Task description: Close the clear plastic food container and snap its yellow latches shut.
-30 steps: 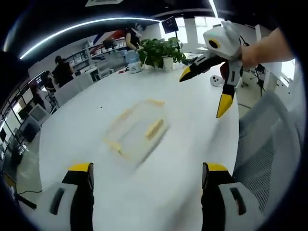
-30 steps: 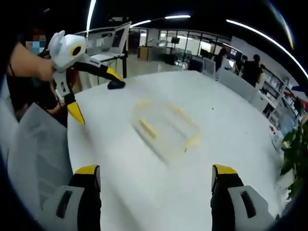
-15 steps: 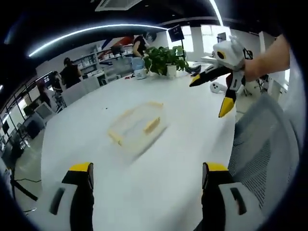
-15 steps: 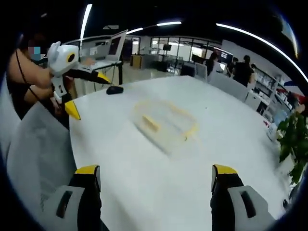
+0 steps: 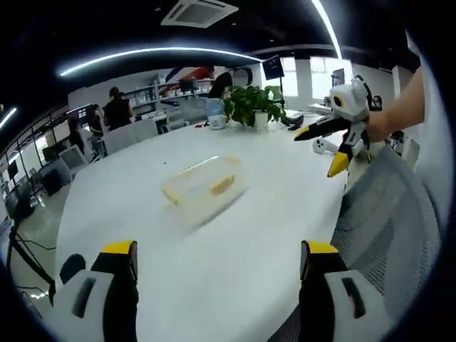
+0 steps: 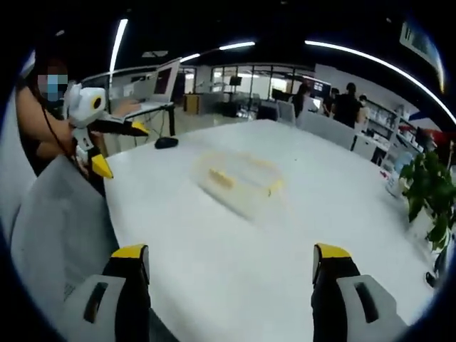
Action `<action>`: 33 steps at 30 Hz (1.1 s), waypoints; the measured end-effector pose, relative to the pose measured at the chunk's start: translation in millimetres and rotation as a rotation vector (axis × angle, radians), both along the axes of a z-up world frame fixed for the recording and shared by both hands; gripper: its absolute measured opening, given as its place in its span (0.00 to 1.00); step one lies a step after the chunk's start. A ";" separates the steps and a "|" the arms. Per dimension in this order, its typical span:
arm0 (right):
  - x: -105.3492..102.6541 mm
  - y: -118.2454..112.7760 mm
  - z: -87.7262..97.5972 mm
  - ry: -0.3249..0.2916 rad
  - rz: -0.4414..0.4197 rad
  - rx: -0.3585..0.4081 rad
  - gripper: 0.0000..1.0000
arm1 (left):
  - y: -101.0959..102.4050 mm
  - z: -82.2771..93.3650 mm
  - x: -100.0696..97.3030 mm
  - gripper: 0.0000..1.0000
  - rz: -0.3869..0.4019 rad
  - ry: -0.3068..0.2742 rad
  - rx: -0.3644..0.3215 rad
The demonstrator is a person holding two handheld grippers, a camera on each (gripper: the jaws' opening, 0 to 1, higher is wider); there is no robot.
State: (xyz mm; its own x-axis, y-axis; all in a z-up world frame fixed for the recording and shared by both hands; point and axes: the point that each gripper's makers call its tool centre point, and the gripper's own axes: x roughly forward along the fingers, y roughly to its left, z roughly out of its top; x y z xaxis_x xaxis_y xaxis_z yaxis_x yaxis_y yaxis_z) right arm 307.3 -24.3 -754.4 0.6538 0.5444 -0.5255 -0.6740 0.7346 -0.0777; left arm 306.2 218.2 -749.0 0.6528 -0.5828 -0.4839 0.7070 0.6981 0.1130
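Item: clear food container, yellow latches, lying alone mid-way across the white table; both grippers held off it.

Left gripper: jaws spread wide, nothing between them, well short of the box. Right gripper: same, jaws apart and empty, out past the table edge by the mesh chair. Lid state: cannot tell, the box is soft and blurred. Risks: a light box on a smooth top will likely skid if a latch is pushed from one side without the other gripper bracing it; pressing a latch before the lid seats could leave one corner sprung. Potted plant stands well clear at the far edge.
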 end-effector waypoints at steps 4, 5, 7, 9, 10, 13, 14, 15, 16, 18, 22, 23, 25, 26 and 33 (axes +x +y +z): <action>-6.7 -2.0 -4.9 0.004 -0.012 0.003 0.96 | 1.8 0.0 -2.3 0.97 0.010 -0.007 -0.009; -8.4 -1.4 -4.7 0.002 -0.015 0.011 0.96 | 2.5 0.7 -2.3 0.97 0.018 -0.010 -0.018; -11.1 -1.2 -5.5 0.000 -0.021 0.016 0.96 | 1.3 2.0 -4.6 0.97 0.031 0.001 -0.056; -12.3 -1.5 -7.8 0.002 -0.027 0.013 0.95 | 1.9 -2.8 -6.9 0.97 0.034 0.002 -0.052; -12.8 -2.1 -9.5 0.005 -0.034 0.011 0.95 | 2.4 -4.3 -7.9 0.97 0.031 -0.006 -0.035; -15.4 -2.2 -13.3 0.008 -0.036 0.019 0.96 | 2.0 -5.4 -9.9 0.97 0.052 0.009 -0.066; -15.3 -4.0 -14.4 0.010 -0.042 0.015 0.96 | 2.7 -4.7 -10.6 0.96 0.057 0.003 -0.065; -15.5 -5.0 -14.3 0.014 -0.047 0.019 0.96 | 2.6 -5.0 -11.1 0.96 0.057 -0.001 -0.061; -15.2 -5.8 -13.4 0.014 -0.054 0.032 0.96 | 2.8 -6.1 -11.0 0.96 0.056 0.000 -0.061; -14.0 -8.0 -12.8 0.007 -0.065 0.035 0.96 | 4.7 -4.9 -8.9 0.96 0.065 -0.005 -0.065; -14.1 -6.4 -12.0 0.006 -0.063 0.042 0.96 | 4.0 -5.8 -10.3 0.96 0.063 -0.003 -0.058; -14.6 -6.1 -13.0 0.008 -0.061 0.039 0.96 | 3.3 -5.7 -10.6 0.96 0.063 0.000 -0.065; -14.8 -5.9 -13.2 0.009 -0.060 0.038 0.96 | 3.6 -6.2 -10.3 0.96 0.063 0.000 -0.062; -14.7 -5.8 -13.2 0.009 -0.060 0.039 0.96 | 3.7 -6.3 -10.2 0.97 0.063 0.000 -0.063; -15.5 -6.4 -16.4 0.019 -0.058 0.023 0.95 | 4.2 -9.2 -11.0 0.96 0.066 0.008 -0.054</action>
